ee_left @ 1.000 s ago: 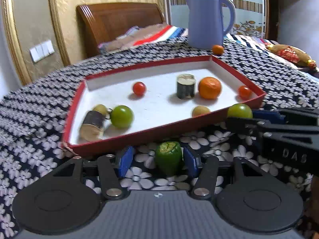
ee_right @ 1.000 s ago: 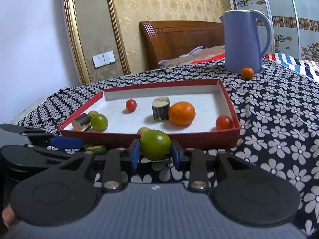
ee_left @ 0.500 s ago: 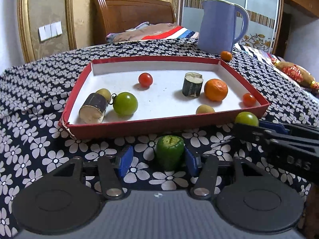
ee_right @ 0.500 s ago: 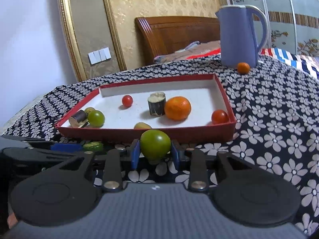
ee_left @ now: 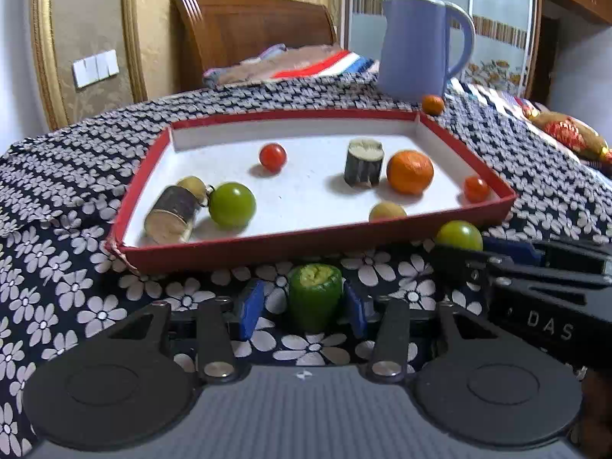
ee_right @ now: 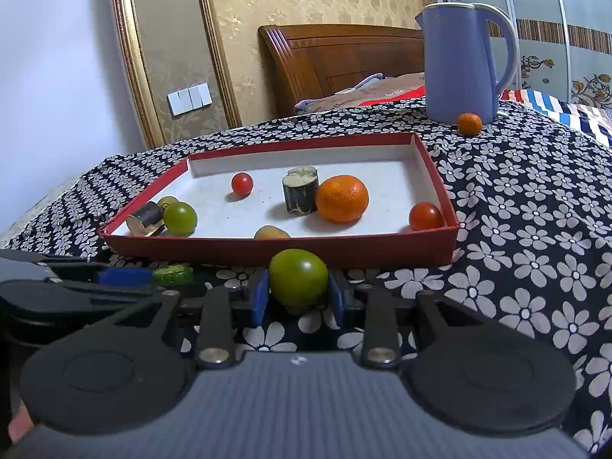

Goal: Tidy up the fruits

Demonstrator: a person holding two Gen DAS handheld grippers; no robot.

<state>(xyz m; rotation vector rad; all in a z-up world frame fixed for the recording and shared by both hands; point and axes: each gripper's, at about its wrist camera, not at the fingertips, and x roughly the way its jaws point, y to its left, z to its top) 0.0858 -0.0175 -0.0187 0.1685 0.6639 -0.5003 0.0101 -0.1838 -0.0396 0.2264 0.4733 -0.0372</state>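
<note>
A red-rimmed white tray (ee_left: pixel 306 239) holds several fruits: a green tomato (ee_left: pixel 231 205), an orange (ee_left: pixel 409 171), red cherry tomatoes and dark cut pieces. My left gripper (ee_left: pixel 302 308) has its blue pads around a green cut piece (ee_left: pixel 314 295) on the cloth just in front of the tray; the left pad stands slightly off it. My right gripper (ee_right: pixel 296 298) is shut on a green tomato (ee_right: pixel 298 277), also in front of the tray (ee_right: pixel 344 250). That gripper also shows in the left wrist view (ee_left: pixel 474 256).
A blue jug (ee_right: pixel 464 63) stands behind the tray with a small orange (ee_right: pixel 469 124) beside it. The flowered black cloth (ee_right: pixel 535 229) covers the table. A wooden headboard and bedding lie beyond.
Both grippers stay low in front of the tray with their pieces. The left view has swung slightly; the left gripper's left pad now looks a bit further from the green piece.
</note>
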